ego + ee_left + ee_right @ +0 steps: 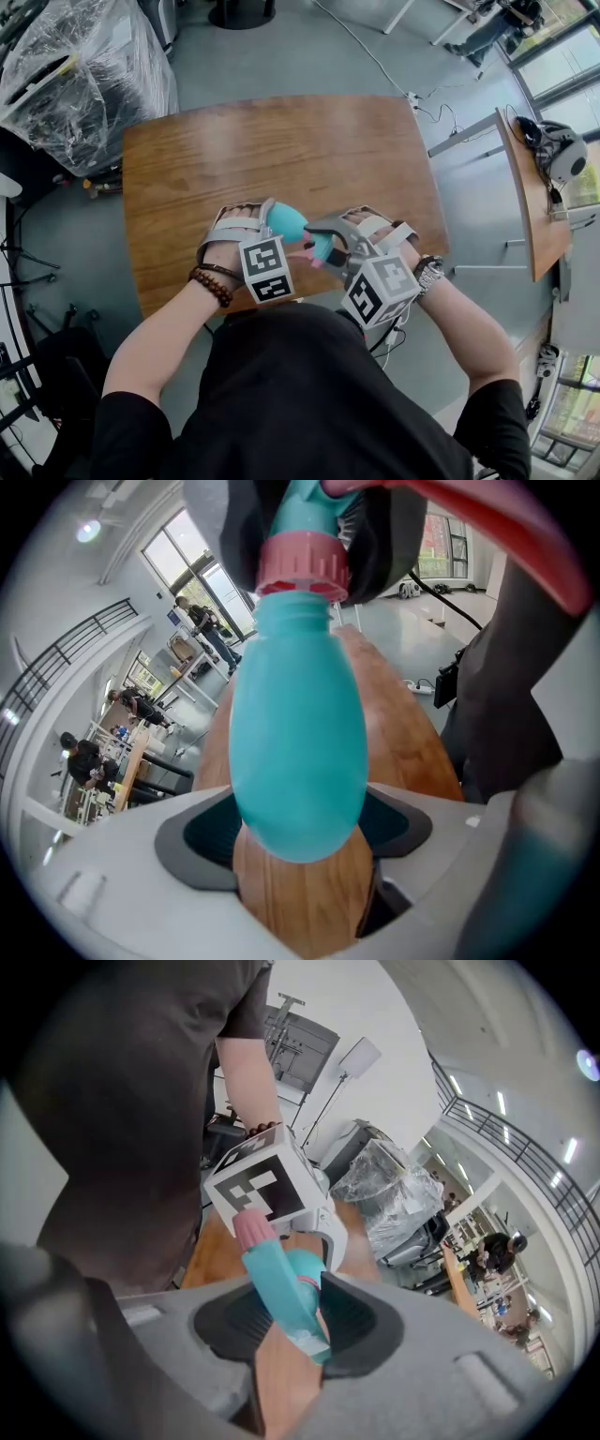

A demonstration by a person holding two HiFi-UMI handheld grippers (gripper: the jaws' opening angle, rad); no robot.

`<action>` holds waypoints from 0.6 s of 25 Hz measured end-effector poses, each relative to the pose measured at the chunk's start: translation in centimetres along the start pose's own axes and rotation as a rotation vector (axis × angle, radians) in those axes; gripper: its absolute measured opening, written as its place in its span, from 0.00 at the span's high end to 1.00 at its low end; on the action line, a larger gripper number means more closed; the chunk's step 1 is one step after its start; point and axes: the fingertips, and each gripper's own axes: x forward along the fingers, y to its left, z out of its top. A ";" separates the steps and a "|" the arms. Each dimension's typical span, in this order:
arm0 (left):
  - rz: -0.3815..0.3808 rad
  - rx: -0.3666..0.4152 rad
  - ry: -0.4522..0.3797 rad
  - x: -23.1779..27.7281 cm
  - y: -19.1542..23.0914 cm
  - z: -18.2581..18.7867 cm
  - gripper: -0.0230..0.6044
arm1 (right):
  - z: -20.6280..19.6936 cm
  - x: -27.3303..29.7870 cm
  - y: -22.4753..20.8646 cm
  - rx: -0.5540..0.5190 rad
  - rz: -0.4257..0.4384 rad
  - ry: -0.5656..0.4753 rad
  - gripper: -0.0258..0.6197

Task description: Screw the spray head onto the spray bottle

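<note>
Over the front edge of the brown wooden table (281,150), my left gripper (272,217) is shut on the rounded teal spray bottle (284,223). In the left gripper view the bottle (298,733) fills the gap between the jaws of the left gripper (300,841), neck pointing away. A pink collar (302,566) sits on the neck. My right gripper (328,242) is shut on the teal spray head (319,248), which has a pink nozzle. In the right gripper view the spray head (281,1288) lies slanted between the pads of the right gripper (298,1324), meeting the bottle.
A plastic-wrapped machine (84,66) stands on the floor beyond the table's back left corner. A second wooden table (530,197) at the right carries a headset (562,150). A cable (375,52) runs across the grey floor behind.
</note>
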 end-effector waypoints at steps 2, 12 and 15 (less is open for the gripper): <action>0.001 0.008 -0.003 -0.1 -0.1 0.2 0.30 | 0.2 0.1 0.1 -0.006 0.008 -0.008 0.77; -0.014 -0.006 -0.051 -0.2 -1.0 0.9 0.30 | 0.1 0.1 0.5 0.017 0.031 -0.016 0.77; -0.070 -0.036 -0.070 0.0 -2.0 1.1 0.30 | -0.1 0.3 0.9 0.026 0.058 -0.006 0.77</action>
